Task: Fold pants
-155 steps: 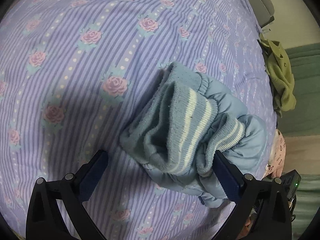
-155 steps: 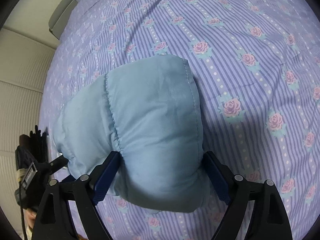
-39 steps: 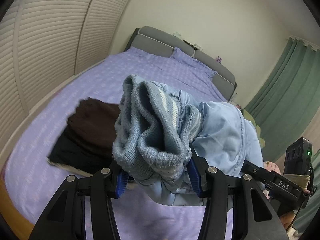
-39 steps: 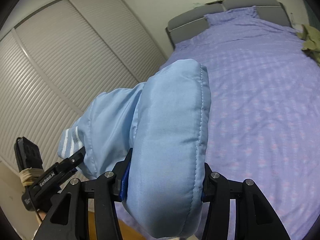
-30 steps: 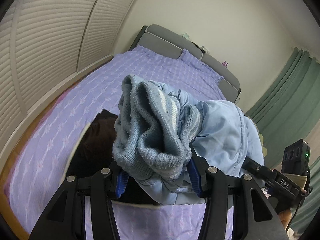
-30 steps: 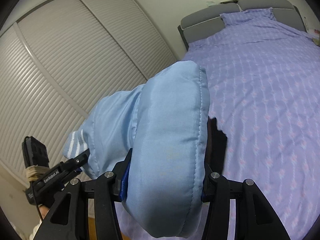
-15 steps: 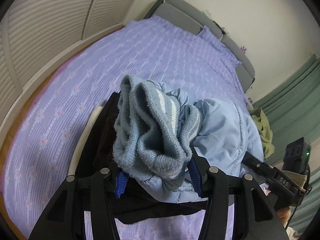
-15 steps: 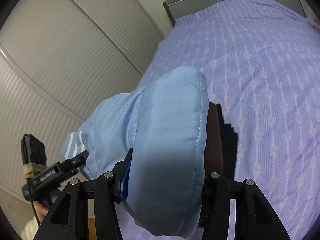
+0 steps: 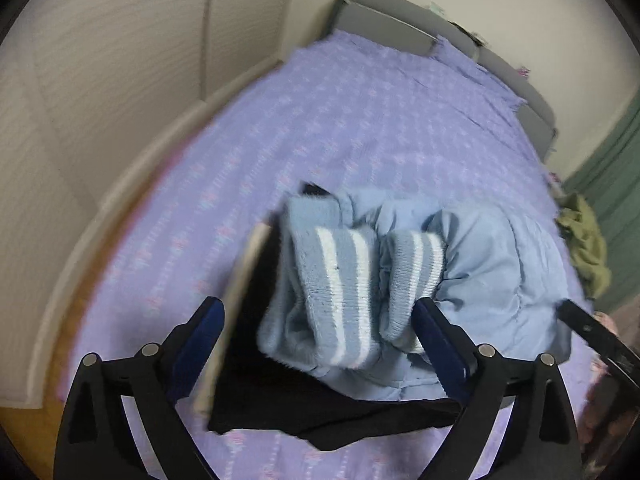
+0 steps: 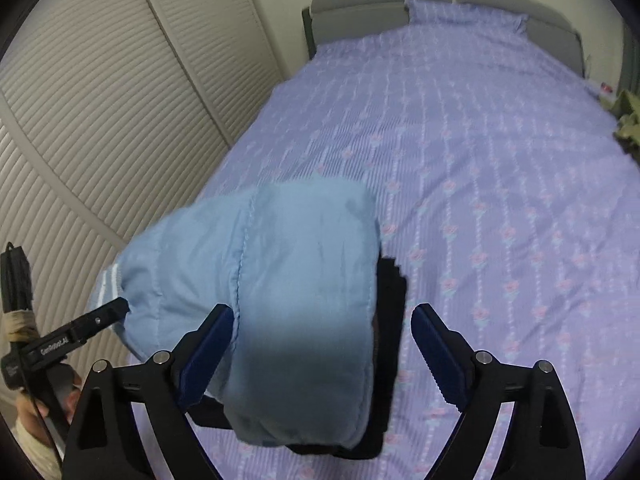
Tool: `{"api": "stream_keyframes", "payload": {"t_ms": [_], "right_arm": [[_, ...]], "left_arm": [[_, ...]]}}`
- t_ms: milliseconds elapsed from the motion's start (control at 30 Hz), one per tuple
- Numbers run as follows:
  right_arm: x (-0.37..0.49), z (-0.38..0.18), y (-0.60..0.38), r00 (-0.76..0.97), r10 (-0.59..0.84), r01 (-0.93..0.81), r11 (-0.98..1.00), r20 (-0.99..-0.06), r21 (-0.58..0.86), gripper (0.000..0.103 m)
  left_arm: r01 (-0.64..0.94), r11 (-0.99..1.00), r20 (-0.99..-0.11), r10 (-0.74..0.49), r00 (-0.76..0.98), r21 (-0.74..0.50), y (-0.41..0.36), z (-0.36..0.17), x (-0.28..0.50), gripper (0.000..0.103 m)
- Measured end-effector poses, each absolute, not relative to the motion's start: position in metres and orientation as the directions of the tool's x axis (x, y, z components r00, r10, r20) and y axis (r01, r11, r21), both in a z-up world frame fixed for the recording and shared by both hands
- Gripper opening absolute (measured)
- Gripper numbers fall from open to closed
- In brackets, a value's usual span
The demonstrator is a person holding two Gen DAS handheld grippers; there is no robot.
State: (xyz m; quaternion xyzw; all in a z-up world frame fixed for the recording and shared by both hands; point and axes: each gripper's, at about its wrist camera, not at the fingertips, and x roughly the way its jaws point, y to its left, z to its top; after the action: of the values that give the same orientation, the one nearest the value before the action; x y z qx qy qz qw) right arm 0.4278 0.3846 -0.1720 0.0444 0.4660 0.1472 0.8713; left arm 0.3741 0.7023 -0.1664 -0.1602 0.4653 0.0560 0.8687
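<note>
The folded light-blue padded pants (image 9: 480, 280) lie on a stack of dark folded clothes (image 9: 280, 400) at the near left corner of the bed. Their striped knit cuffs (image 9: 348, 280) face my left gripper (image 9: 320, 344), which is open with the cuffs between its fingers. In the right wrist view the smooth folded end of the pants (image 10: 304, 300) sits between the fingers of my right gripper (image 10: 320, 344), which is open too. The dark stack (image 10: 390, 320) shows under and right of it.
The bed has a purple flowered cover (image 10: 500, 160) and a grey headboard (image 10: 400, 8). Slatted wardrobe doors (image 10: 100, 100) stand along the left. An olive garment (image 9: 584, 240) lies at the bed's right edge by green curtains.
Both grippers have opened and let go of the pants, which now rest on the dark stack. Half a second ago both were shut on them, carrying them over the stack.
</note>
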Motion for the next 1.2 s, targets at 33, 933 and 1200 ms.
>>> {"api": "stream_keyframes", "payload": {"t_ms": [33,933,1200], "right_arm": [[0.418,-0.159,0.381,0.56,0.264,-0.204,0.963,-0.785,0.178,0.091],[0.135,-0.015,0.098,0.758,0.136,-0.09,0.99,-0.638,0.105,0.101],[0.066,-0.001,0.017,0.771,0.132,-0.082,0.991,-0.623,0.108,0.101]], "left_arm": [[-0.265,0.944,-0.82,-0.01,0.572,-0.196,0.701,-0.157,0.369,0.096],[0.073,0.997,-0.617,-0.081,0.783,-0.039,0.339,-0.009,0.124,0.103],[0.091,0.995,-0.589,-0.095,0.802,-0.037,0.246,0.007,0.058,0.103]]}}
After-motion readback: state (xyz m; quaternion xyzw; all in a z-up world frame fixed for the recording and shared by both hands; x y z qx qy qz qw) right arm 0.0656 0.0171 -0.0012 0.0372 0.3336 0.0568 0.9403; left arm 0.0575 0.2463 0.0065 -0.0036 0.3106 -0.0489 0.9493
